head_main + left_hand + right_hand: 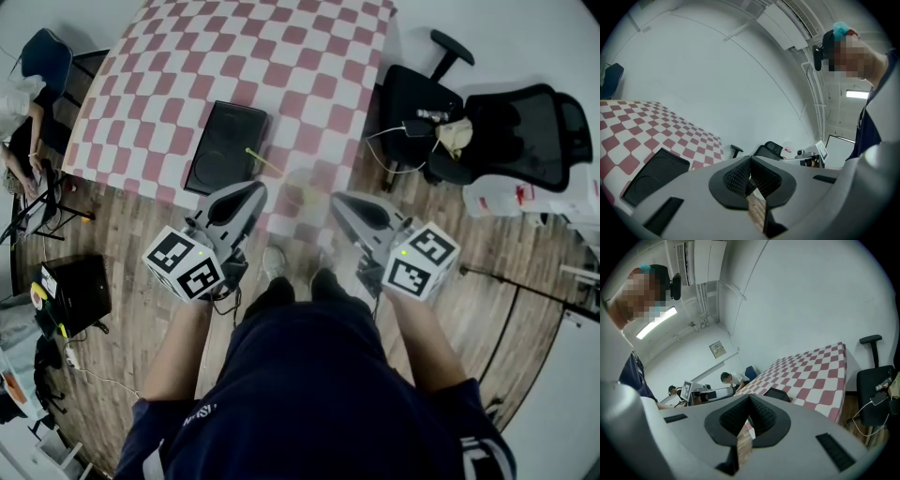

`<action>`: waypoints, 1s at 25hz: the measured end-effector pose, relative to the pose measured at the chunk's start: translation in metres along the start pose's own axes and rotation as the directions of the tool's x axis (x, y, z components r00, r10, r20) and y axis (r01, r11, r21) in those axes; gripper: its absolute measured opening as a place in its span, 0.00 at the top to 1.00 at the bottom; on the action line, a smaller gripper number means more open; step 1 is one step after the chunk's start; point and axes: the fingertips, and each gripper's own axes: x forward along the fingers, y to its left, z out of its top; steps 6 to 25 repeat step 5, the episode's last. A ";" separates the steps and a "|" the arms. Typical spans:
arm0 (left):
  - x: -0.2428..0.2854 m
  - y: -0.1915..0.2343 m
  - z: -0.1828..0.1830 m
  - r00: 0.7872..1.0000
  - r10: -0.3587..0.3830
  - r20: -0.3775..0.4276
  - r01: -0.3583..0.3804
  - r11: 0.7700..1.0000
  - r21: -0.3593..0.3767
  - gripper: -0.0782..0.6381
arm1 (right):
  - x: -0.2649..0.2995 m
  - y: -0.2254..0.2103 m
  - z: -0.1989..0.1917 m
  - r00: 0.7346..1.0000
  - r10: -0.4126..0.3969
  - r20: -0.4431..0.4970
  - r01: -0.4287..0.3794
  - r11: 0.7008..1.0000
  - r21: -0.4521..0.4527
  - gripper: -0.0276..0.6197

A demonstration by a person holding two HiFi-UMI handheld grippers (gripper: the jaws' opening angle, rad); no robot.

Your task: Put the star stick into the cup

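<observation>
Left gripper (pixel 254 192) and right gripper (pixel 338 203) are both closed and empty. The star stick (pixel 264 161) lies slantwise on the checked table (pixel 309 56), just ahead of the left gripper, which is nearer. What may be a clear cup (pixel 304 192) stands beside the stick.

The star stick (pixel 263 161) is lying in front of you on the checkered table (pixel 281 56). It is showing as a thin yellow-green rod slanting from far-left to near-right, with its far-left end overlapping the right edge of the black tray (pixel 225 145). Its star is too small to make out. The cup (pixel 303 192) is sitting just right of the stick by the table's near edge, showing only faintly because it is see-through.
</observation>
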 end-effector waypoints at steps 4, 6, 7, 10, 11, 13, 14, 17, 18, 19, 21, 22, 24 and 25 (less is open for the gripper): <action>0.001 0.001 0.001 1.000 -0.002 0.000 0.002 1.000 0.000 0.84 | 0.001 0.000 0.001 1.000 0.002 -0.001 -0.002 1.000 0.000 0.93; 0.001 0.001 0.001 1.000 -0.002 -0.001 0.002 1.000 0.000 0.84 | 0.001 0.000 0.001 1.000 0.003 -0.001 -0.003 1.000 0.000 0.93; 0.001 0.001 0.001 1.000 -0.002 -0.001 0.002 1.000 0.000 0.84 | 0.001 0.000 0.001 1.000 0.003 -0.001 -0.003 1.000 0.000 0.93; 0.001 0.001 0.001 1.000 -0.002 -0.001 0.002 1.000 0.000 0.84 | 0.001 0.000 0.001 1.000 0.003 -0.001 -0.003 1.000 0.000 0.93; 0.001 0.001 0.001 1.000 -0.002 -0.001 0.002 1.000 0.000 0.84 | 0.001 0.000 0.001 1.000 0.003 -0.001 -0.003 1.000 0.000 0.93; 0.001 0.001 0.001 1.000 -0.002 -0.001 0.002 1.000 0.000 0.84 | 0.001 0.000 0.001 1.000 0.003 -0.001 -0.003 1.000 0.000 0.93; 0.001 0.001 0.001 1.000 -0.002 -0.001 0.002 1.000 0.000 0.84 | 0.001 0.000 0.001 1.000 0.003 -0.001 -0.003 1.000 0.000 0.93; 0.001 0.001 0.001 1.000 -0.002 -0.001 0.002 1.000 0.000 0.84 | 0.001 0.000 0.001 1.000 0.003 -0.001 -0.003 1.000 0.000 0.93; 0.001 0.001 0.001 1.000 -0.002 -0.001 0.002 1.000 0.000 0.84 | 0.001 0.000 0.001 1.000 0.003 -0.001 -0.003 1.000 0.000 0.93; 0.001 0.001 0.001 1.000 -0.002 -0.001 0.002 1.000 0.000 0.84 | 0.001 0.000 0.001 1.000 0.003 -0.001 -0.003 1.000 0.000 0.93; 0.001 0.001 0.001 1.000 -0.002 -0.001 0.002 1.000 0.000 0.84 | 0.001 0.000 0.001 1.000 0.003 -0.001 -0.003 1.000 0.000 0.93; 0.001 0.001 0.001 1.000 -0.002 -0.001 0.002 1.000 0.000 0.84 | 0.001 0.000 0.001 1.000 0.003 -0.001 -0.003 1.000 0.000 0.93; 0.001 0.001 0.001 1.000 -0.002 -0.001 0.002 1.000 0.000 0.84 | 0.001 0.000 0.001 1.000 0.003 -0.001 -0.003 1.000 0.000 0.93; 0.001 0.001 0.001 1.000 -0.002 -0.001 0.002 1.000 0.000 0.84 | 0.001 0.000 0.001 1.000 0.003 -0.001 -0.003 1.000 0.000 0.93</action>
